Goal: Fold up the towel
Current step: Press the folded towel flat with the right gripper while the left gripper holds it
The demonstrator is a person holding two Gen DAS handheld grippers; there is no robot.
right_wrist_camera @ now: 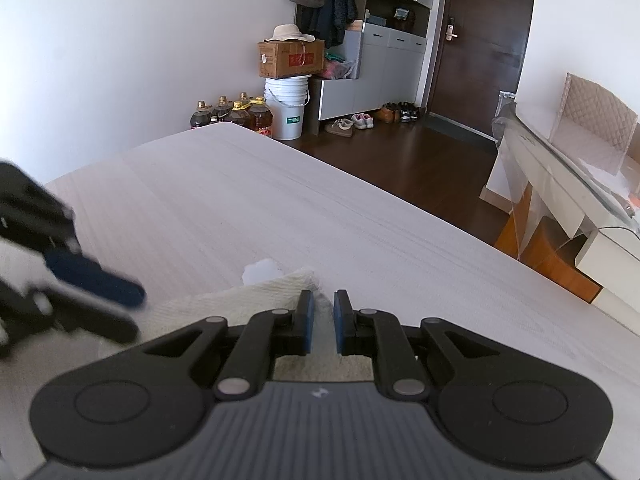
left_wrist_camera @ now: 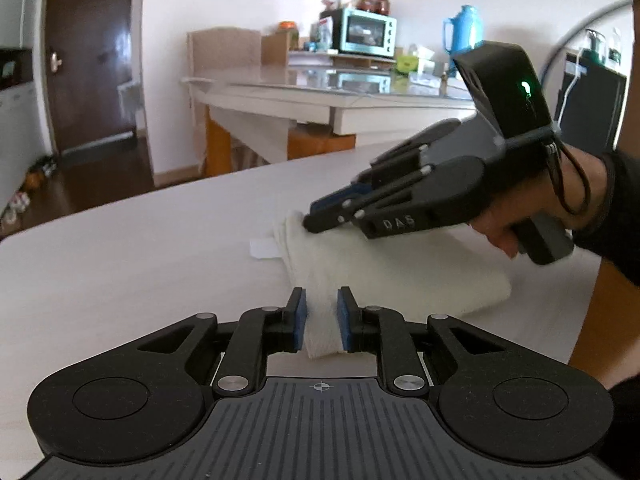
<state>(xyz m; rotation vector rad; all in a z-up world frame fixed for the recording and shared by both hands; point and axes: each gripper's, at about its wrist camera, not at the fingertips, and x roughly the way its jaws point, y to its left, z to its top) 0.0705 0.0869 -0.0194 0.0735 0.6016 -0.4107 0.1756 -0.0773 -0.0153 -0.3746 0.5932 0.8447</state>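
While the folded white towel (left_wrist_camera: 384, 268) lies on the table (left_wrist_camera: 120, 264), the left gripper (left_wrist_camera: 322, 320) pinches its near edge. The right gripper (right_wrist_camera: 321, 322) is at the far corner; I cannot tell if it grips.

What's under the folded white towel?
The folded white towel lies on the pale table; a small white tag pokes out at its corner. Anything beneath is covered.
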